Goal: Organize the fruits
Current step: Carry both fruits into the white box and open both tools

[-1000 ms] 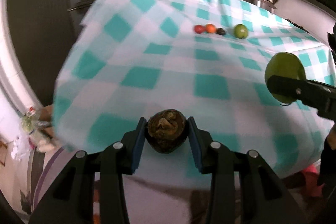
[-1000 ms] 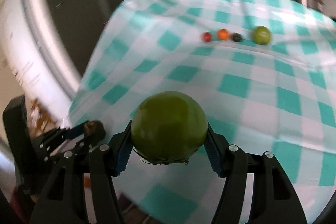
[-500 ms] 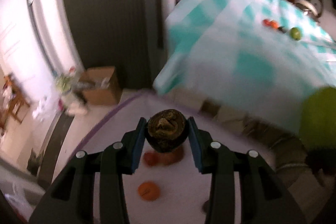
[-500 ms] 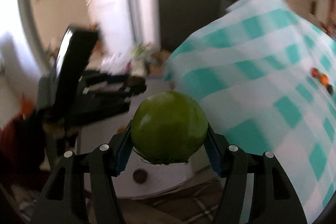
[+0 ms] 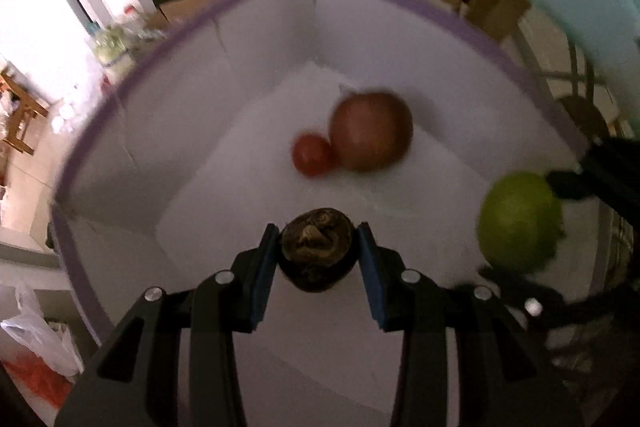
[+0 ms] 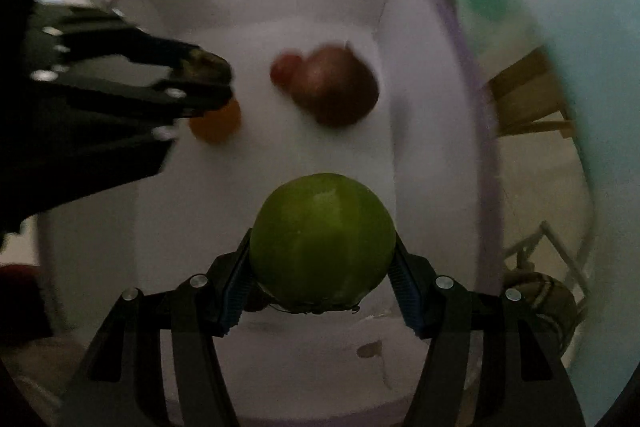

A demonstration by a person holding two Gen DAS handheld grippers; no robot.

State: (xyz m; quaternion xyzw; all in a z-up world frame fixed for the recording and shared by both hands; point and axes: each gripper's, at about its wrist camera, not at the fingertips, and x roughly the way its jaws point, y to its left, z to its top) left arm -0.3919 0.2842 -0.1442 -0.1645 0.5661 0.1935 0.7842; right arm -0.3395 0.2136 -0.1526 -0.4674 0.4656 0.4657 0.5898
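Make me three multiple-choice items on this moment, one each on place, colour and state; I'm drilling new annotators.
1. Where do both claws hang?
A. over the white bin
B. over a sink
C. inside a drawer

2. What colour is the fruit in the right claw?
A. purple
B. green
C. blue

3. What state is the left claw in?
A. wide open
B. shut on nothing
C. shut on a dark brown fruit

Key: A, the white bin lies below both; B, the right claw clamps a green fruit; C, the left claw pinches the dark brown fruit.
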